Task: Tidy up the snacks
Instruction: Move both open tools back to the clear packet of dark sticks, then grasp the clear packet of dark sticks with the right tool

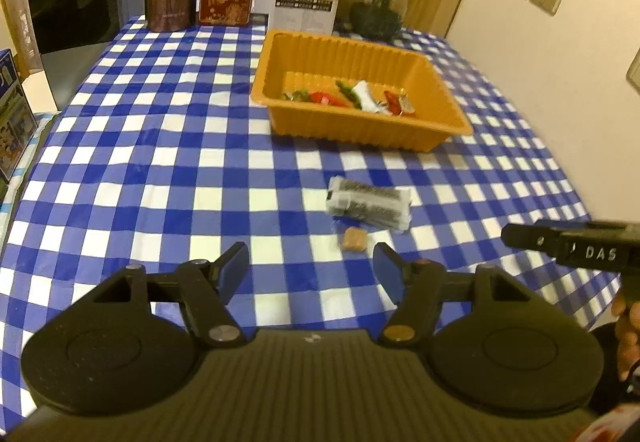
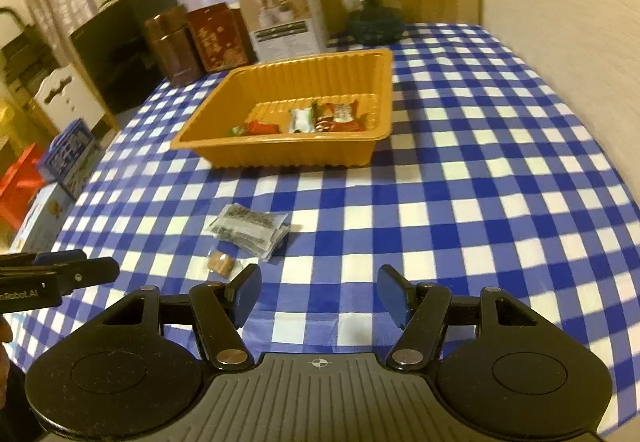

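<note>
Two snacks lie loose on the checked table (image 1: pixel 160 145): a dark-printed packet (image 1: pixel 369 201) and, just beside it, a small brown wrapped sweet (image 1: pixel 354 240); the rest already sit in the orange tray (image 1: pixel 362 45) farther back, likely their destination. The left gripper (image 1: pixel 312 268) and right gripper (image 2: pixel 318 292) both hover short of them, jaws standing wide and empty; bare cloth surrounds the pair, with boxes and tins lining only the far edge.
</note>
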### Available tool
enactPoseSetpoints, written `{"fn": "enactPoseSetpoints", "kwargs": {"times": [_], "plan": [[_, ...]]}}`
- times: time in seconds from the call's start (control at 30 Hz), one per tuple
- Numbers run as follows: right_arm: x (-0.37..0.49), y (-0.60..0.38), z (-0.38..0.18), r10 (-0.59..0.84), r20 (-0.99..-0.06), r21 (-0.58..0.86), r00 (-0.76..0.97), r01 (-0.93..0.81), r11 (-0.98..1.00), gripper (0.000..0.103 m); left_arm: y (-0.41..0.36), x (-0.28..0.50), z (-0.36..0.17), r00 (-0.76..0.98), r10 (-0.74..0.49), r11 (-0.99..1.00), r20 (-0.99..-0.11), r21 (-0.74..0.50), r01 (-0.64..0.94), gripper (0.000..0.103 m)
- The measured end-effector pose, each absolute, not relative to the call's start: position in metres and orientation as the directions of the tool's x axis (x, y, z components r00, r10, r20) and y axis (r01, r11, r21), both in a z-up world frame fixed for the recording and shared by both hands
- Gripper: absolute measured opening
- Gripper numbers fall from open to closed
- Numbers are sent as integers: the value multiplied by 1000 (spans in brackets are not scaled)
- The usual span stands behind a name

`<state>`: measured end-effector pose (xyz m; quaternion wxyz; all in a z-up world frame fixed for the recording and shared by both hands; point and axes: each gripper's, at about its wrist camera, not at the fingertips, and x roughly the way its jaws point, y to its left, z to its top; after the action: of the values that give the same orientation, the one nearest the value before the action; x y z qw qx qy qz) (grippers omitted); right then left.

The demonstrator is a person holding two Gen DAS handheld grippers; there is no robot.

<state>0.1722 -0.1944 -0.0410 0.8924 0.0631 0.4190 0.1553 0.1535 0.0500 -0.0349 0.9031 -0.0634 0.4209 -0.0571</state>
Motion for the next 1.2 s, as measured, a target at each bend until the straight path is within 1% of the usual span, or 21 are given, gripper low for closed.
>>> {"fn": "enactPoseSetpoints", "kwargs": {"times": [0.4,0.53,0.73,0.8,0.83,0.9,1.0,1.07,1.2], "plan": [[222,-151,-69,392,-765,81,511,-528,846,64,56,173,-59,613,-164,986,-773,-147,78,65],[241,-137,-79,415,-783,57,463,-612,789,64,60,180,-68,603,-180,984,-777,-148,103,66],[270,-114,-93,436,-811,52,389,-696,716,64,70,183,-79,590,-186,982,-786,-173,78,66],[278,-105,-99,435,-824,50,363,-718,695,60,72,184,-82,586,-187,981,-788,-179,73,67],[281,-101,-101,437,-828,52,352,-727,684,56,73,185,-83,586,-190,981,-788,-183,71,67],[287,-94,-106,435,-834,49,339,-740,671,54,74,187,-85,584,-190,980,-789,-186,68,67],[293,-85,-110,435,-841,53,321,-751,658,48,73,190,-86,584,-192,980,-789,-189,68,67],[294,-80,-112,431,-846,51,314,-757,652,42,72,191,-86,584,-196,979,-788,-191,71,67],[290,-84,-111,414,-849,73,327,-705,706,39,66,194,-86,586,-204,978,-784,-194,82,67]]}}
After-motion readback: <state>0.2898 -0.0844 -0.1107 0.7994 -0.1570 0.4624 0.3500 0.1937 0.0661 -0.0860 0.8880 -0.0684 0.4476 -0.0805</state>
